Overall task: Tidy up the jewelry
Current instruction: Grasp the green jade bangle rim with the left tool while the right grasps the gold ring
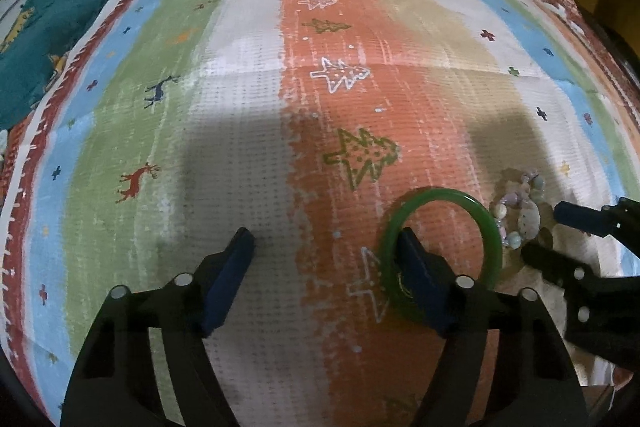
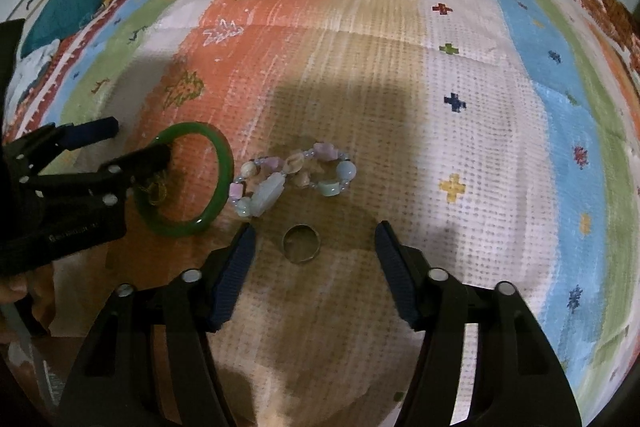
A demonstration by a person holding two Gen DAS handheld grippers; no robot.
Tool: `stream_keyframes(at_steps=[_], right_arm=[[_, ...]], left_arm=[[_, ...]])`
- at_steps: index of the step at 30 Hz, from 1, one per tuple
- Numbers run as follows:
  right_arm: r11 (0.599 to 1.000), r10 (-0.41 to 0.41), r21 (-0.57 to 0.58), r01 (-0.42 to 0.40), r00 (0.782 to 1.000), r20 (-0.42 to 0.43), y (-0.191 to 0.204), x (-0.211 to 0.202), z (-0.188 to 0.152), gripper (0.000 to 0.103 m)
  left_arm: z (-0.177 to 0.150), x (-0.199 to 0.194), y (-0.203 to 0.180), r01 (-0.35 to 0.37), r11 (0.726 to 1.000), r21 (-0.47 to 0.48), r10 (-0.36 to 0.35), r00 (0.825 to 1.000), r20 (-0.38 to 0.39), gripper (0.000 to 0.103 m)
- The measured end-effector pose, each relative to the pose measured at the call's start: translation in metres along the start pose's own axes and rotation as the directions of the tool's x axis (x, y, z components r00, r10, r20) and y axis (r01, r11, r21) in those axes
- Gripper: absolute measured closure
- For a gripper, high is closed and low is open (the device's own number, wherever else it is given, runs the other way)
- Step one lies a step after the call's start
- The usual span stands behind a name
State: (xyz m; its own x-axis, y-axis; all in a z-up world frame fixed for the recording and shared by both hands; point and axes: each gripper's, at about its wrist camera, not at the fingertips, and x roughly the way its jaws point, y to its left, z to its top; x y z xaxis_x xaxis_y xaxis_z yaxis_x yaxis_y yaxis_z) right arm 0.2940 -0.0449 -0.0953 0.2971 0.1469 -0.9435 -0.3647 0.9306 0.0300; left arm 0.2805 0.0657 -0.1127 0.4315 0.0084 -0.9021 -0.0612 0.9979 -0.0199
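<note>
A striped cloth (image 2: 472,131) printed with trees and deer was spread under both tools, and on it the jewelry was laid out in a close row. The green bangle (image 1: 490,227) was the largest piece; it lay flat, with the inner finger (image 1: 420,267) of the left gripper (image 1: 326,241) seen standing through its hole, while the other finger was set well outside the ring. The left gripper's fingers were spread wide, and nothing was pinched between them.

Just beyond the bangle, ahead and slightly to the left of the right gripper (image 2: 316,239), the beaded bracelet (image 2: 294,179) was seen twisted into a figure-eight, its long axis running across the claw's line of reach and touching or nearly touching the bangle's rim.

The small metal ring (image 2: 301,243) lay flat directly between the right gripper's fingertips, somewhat nearer the left one, and apart from the beads. Those fingers, too, were held fully spread and empty.

The right gripper was judged the nearer tool for ring and beads; it was angled downward toward the cloth, low over it. For the ring, only a slight advance and a closing would probably be needed, though so thin a piece lying flat might be pushed rather than caught.
</note>
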Motion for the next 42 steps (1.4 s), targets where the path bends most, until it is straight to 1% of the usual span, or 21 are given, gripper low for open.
stream_keyframes(at_steps=[1,2,4,5,6,7,8,9,18,23,31,36,42], right_arm=[[1.0,0.01,-0.004,-0.01,1.0,-0.002,0.0,0.0,0.0,0.063],[1.0,0.018,-0.005,-0.018,1.0,-0.005,0.0,-0.001,0.0,0.067],[0.999,0.031,-0.013,-0.032,0.999,-0.009,0.002,0.0,0.0,0.078],[0.999,0.043,-0.02,-0.043,0.999,-0.01,0.003,0.0,-0.001,0.08],[0.999,0.048,-0.022,-0.048,0.999,-0.011,0.003,0.0,-0.001,0.084],[0.999,0.048,-0.023,-0.048,0.999,-0.01,0.004,0.0,-0.001,0.084],[0.999,0.049,-0.022,-0.049,0.999,-0.011,0.004,0.0,-0.001,0.084],[0.998,0.053,-0.02,-0.053,0.999,-0.009,0.003,0.0,-0.002,0.084],[0.997,0.071,-0.027,-0.071,0.997,-0.005,0.005,-0.008,-0.002,0.084],[0.995,0.084,-0.045,-0.084,0.996,0.001,0.009,-0.016,-0.003,0.084],[0.996,0.06,-0.064,-0.058,0.998,0.017,0.015,-0.021,-0.005,0.084],[0.996,0.061,-0.065,-0.06,0.998,0.019,0.016,-0.023,-0.006,0.084],[0.996,0.066,-0.063,-0.064,0.997,0.028,0.017,-0.029,-0.008,0.084]], left_arm=[[0.0,0.0,0.0,-0.003,1.0,0.001,0.003,1.0,0.0,0.04],[0.0,-0.001,0.001,-0.007,1.0,0.006,0.007,1.0,0.002,0.043],[-0.001,-0.002,0.001,-0.011,1.0,0.014,0.011,1.0,0.002,0.057],[-0.001,-0.002,0.001,-0.01,1.0,0.016,0.01,1.0,0.002,0.062],[-0.002,-0.002,0.002,-0.011,1.0,0.016,0.011,1.0,-0.001,0.071],[-0.002,-0.002,0.002,-0.011,1.0,0.015,0.011,1.0,-0.003,0.081],[-0.002,-0.002,0.004,-0.011,1.0,0.015,0.011,1.0,-0.008,0.086],[-0.002,-0.002,0.005,-0.015,1.0,0.014,0.015,1.0,-0.012,0.096],[-0.004,-0.01,0.013,0.008,1.0,-0.01,-0.008,1.0,-0.017,0.096],[-0.007,-0.021,0.012,0.012,1.0,-0.012,-0.012,1.0,-0.003,0.096],[-0.013,-0.034,0.008,0.02,1.0,-0.01,-0.02,1.0,0.009,0.096],[-0.014,-0.037,0.008,0.022,1.0,-0.014,-0.021,1.0,0.014,0.096],[-0.014,-0.047,0.005,0.031,0.999,-0.016,-0.031,0.999,0.038,0.096]])
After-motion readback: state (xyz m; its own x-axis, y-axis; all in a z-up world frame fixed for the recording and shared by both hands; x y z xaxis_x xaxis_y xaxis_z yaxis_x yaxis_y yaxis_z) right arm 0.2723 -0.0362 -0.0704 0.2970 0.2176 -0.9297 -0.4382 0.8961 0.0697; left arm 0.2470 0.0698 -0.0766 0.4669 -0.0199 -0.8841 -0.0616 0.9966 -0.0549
